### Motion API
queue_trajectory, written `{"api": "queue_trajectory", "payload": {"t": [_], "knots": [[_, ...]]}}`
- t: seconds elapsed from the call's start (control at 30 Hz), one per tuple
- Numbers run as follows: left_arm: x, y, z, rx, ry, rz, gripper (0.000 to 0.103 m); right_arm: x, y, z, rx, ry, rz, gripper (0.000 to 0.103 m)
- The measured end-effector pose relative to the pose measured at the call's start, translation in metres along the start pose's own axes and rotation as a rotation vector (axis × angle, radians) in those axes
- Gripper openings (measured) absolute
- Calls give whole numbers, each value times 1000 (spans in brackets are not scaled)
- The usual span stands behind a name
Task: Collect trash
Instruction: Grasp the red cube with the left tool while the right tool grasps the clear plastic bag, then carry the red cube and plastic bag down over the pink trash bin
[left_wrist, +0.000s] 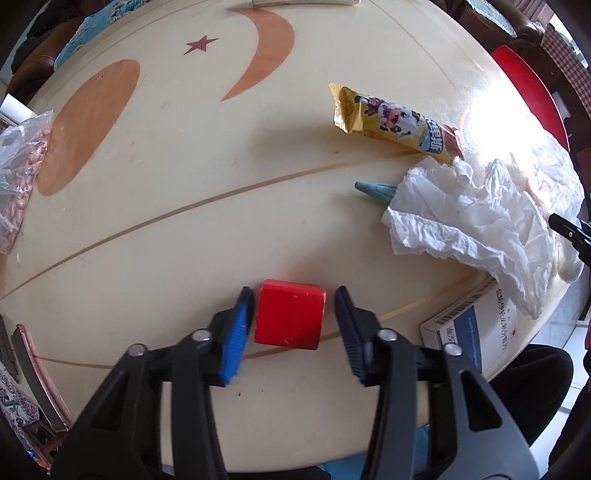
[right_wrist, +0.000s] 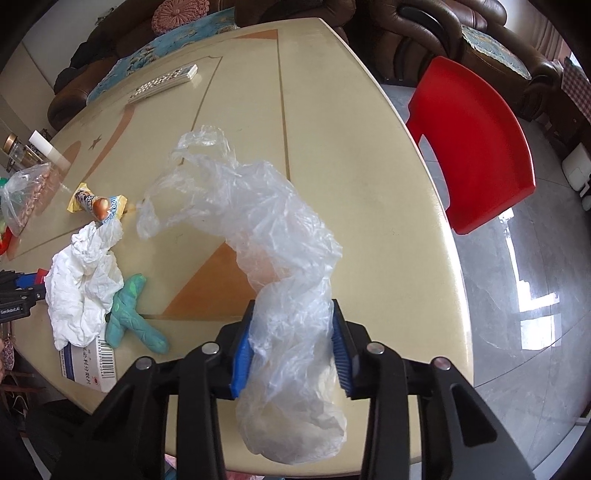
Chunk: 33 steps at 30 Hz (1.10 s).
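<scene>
Between the left gripper's (left_wrist: 293, 325) barely-apart pads sat a red block (left_wrist: 290, 319); right gripper (right_wrist: 291, 350) squeezed a clear plastic bag (right_wrist: 273, 236).

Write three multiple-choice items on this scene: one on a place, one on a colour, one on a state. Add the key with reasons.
1. Where is the red block?
A. In the gap of the left tongs
B. On a chair
C. On the floor

2. What colour is the clay-like piece beside the crumpled tissue?
A. Yellow
B. Teal
C. Black

3. What state are the right tongs in?
A. Open and empty
B. Closed on the clear plastic bag
C. Closed on a box

Key:
1 A, a blue pad stands on either side of the block.
2 B, it is blue-green in both views.
3 B, both pads press on the bunched bag.
</scene>
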<state>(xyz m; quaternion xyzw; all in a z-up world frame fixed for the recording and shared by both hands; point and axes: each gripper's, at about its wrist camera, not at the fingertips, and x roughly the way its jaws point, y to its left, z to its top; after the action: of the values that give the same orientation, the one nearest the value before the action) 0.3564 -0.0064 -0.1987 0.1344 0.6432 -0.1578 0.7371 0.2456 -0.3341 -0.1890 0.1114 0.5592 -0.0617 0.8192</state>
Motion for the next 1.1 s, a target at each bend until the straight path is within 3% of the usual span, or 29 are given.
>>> {"api": "queue_trajectory", "payload": {"t": [0.17,0.53,1.1], "knots": [[-4,5,-6,-31,1,-22,32,-7,1,-3,6,-11,17,31],[-33,7,-32,-65,-41,-23,31,-36,8,-7,10,-65,52,31],[-147,-42,-98,-33,-269,-1,31,-132,62,-36,-115,-188,125,31]]}}
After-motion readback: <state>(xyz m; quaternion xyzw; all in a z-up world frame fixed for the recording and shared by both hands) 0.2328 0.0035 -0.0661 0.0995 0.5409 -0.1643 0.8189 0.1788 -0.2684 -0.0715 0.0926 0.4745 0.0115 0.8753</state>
